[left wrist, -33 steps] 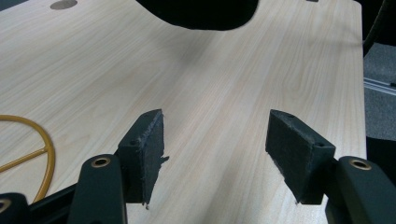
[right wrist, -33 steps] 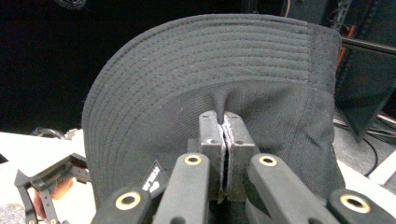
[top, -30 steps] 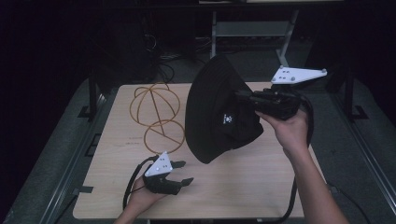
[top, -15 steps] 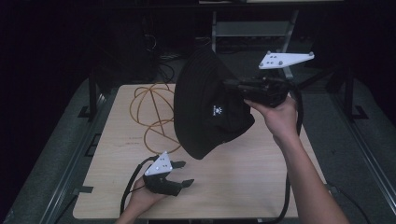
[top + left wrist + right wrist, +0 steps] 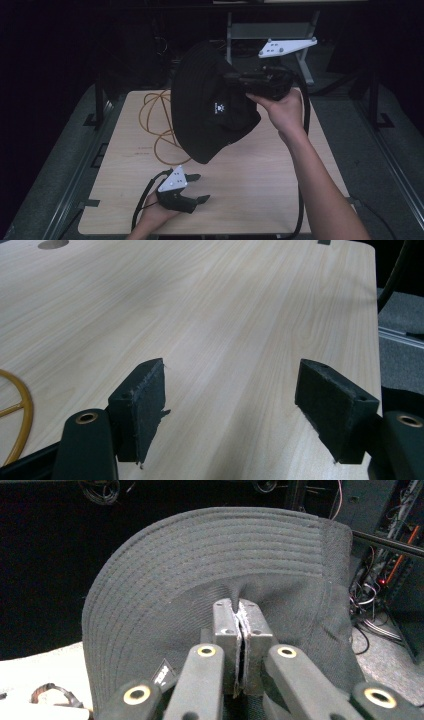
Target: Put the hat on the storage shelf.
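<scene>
A black bucket hat (image 5: 210,110) with a small white logo hangs in the air over the far half of the wooden table (image 5: 260,180). My right gripper (image 5: 229,80) is shut on a pinch of its fabric. In the right gripper view the closed jaws (image 5: 239,611) bite a fold of the hat (image 5: 200,555) just below the stitched brim. Near the table's front left, my left gripper (image 5: 201,187) rests low and open. Its jaws have just been opening, and between them (image 5: 232,385) lies only bare wood.
A coil of orange cable (image 5: 155,125) lies on the table's far left, under the hat's edge, and its loop (image 5: 22,405) shows beside the left jaw. A metal stand (image 5: 270,30) rises behind the table. Grey floor (image 5: 370,150) flanks the table.
My right hand has carried the hat upward and to the left, off the table's right side. The left gripper has stayed in place while its jaws spread a little wider.
</scene>
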